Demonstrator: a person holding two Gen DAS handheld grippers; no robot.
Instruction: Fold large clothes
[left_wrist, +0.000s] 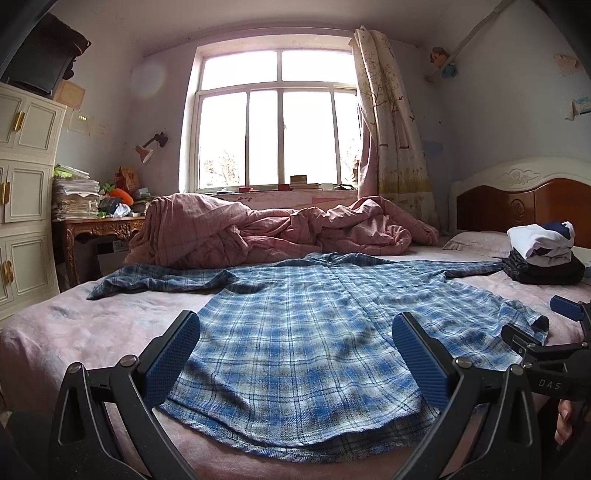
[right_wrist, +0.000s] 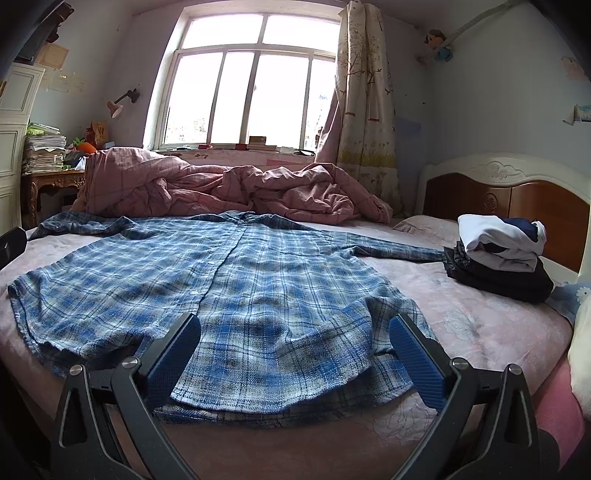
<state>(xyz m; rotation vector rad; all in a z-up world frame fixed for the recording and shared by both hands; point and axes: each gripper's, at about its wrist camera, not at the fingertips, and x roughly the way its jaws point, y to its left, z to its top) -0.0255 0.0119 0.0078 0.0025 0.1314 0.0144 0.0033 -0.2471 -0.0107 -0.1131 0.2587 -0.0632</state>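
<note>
Pink bedding (right_wrist: 480, 325) is covering the bed where a blue plaid shirt (right_wrist: 236, 280) is lying spread out, buttoned front up, collar toward the window and hem toward the cameras, sleeves reaching out to either side. Both tools are hovering just above the hem: the left gripper (left_wrist: 295, 354) is standing with its jaws spread wide over the left half of the hem, and the right gripper (right_wrist: 295, 354) is likewise gaping over the right hem corner, neither pinching any cloth. Near that right corner the fabric is bunching into a raised ridge, so a grab there is risking catching only the top layer or a fold, and the shirt would be folding crooked. Behind the collar a rumpled pink quilt (left_wrist: 280, 229) is crowding the far edge, and carrying the hem too far forward could be dragging the shirt into it. A stack of folded clothes (right_wrist: 498, 258) is sitting just beside the right sleeve's cuff; sweeping that sleeve inward carelessly could be nudging the stack. Uneven lifting between the two hands would be skewing the fold line.
</note>
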